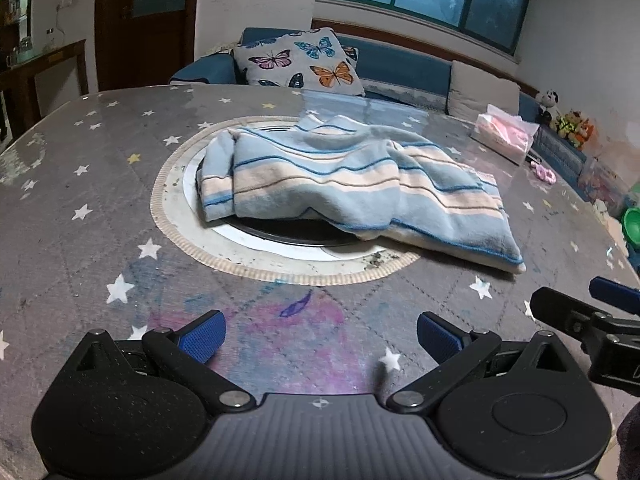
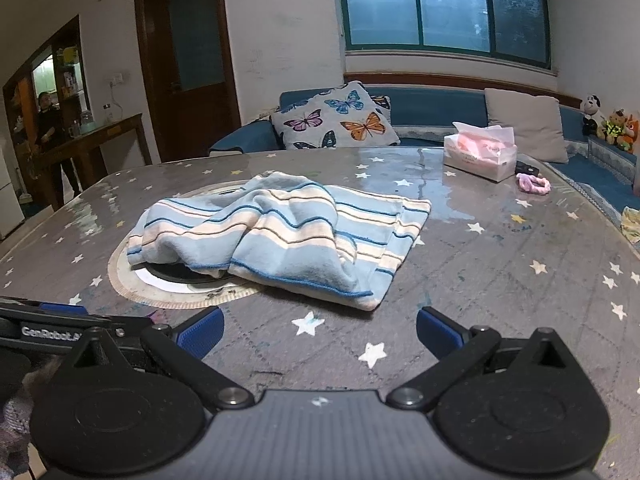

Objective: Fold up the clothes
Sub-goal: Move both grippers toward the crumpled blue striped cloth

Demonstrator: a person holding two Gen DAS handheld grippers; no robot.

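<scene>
While both your grippers hung spread wide and empty, the striped garment (image 1: 352, 184) lay crumpled on the table (image 1: 80, 184), untouched.

Your left gripper (image 1: 320, 338) held its blue pads (image 1: 204, 336) far apart over bare tabletop, the garment well ahead of the fingertips and slightly right, draped over a round inset (image 1: 176, 216). Your right gripper (image 2: 320, 334) was equally released, the garment's near hem just beyond its fingers (image 2: 202, 330). A tissue box (image 2: 480, 154) sat far ahead, right.

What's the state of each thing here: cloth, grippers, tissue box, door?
Cloth: crumpled on the table, unfolded, not held.
Left gripper: open, empty.
Right gripper: open, empty.
Tissue box: open, tissue sticking out.
Door: closed.
</scene>
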